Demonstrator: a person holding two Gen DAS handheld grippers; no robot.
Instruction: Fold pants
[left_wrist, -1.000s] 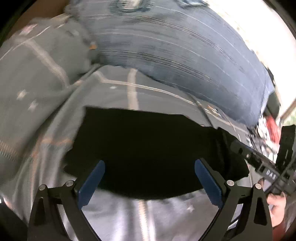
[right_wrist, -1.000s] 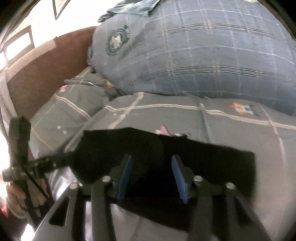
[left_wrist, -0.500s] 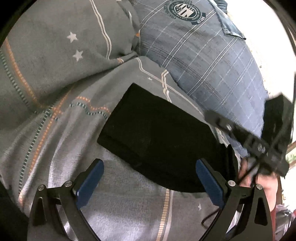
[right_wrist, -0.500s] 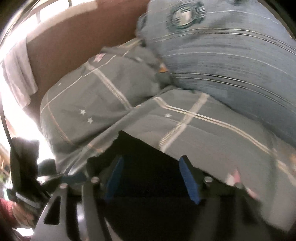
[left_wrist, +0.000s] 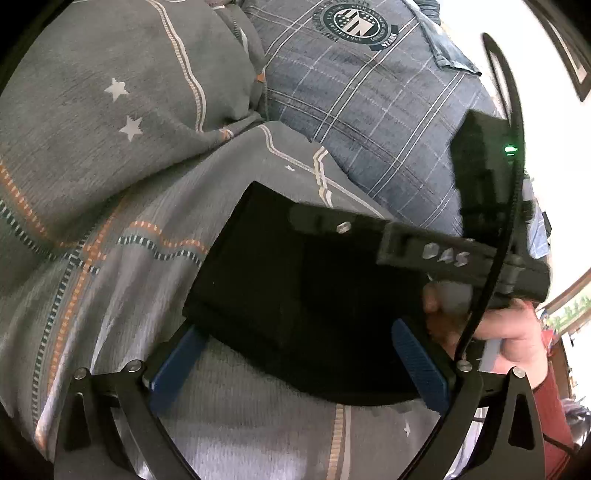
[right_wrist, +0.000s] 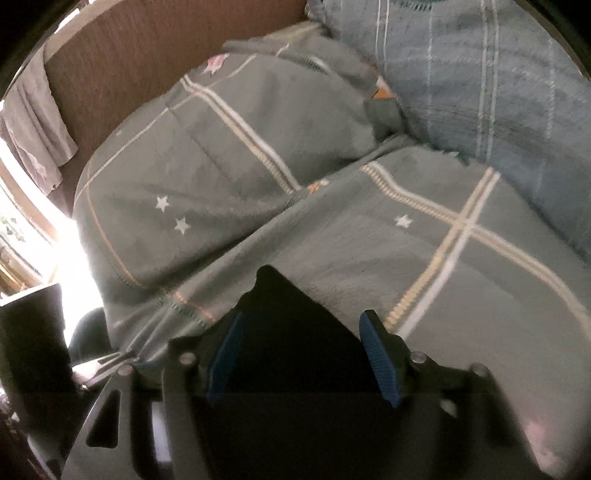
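The black pants (left_wrist: 295, 288) lie folded into a compact rectangle on the grey bedspread (left_wrist: 110, 221). My left gripper (left_wrist: 295, 363) is wide open just in front of the pants' near edge, its blue pads (left_wrist: 173, 365) on either side of it. My right gripper (right_wrist: 301, 358) is open over the pants (right_wrist: 288, 332), which fill the gap between its blue pads (right_wrist: 376, 360); it holds nothing. In the left wrist view the right gripper's black body (left_wrist: 424, 247) reaches over the pants from the right.
A grey star-patterned pillow (left_wrist: 110, 92) and a blue plaid pillow (left_wrist: 369, 103) lie behind the pants. A brown headboard (right_wrist: 166, 55) with a grey cloth (right_wrist: 33, 122) hung on it stands at the back left. The person's hand (left_wrist: 498, 332) holds the right gripper.
Both grippers have swung around the pants; the right gripper has opened wider and moved over the pants' left part. The left gripper has come closer to the near edge.
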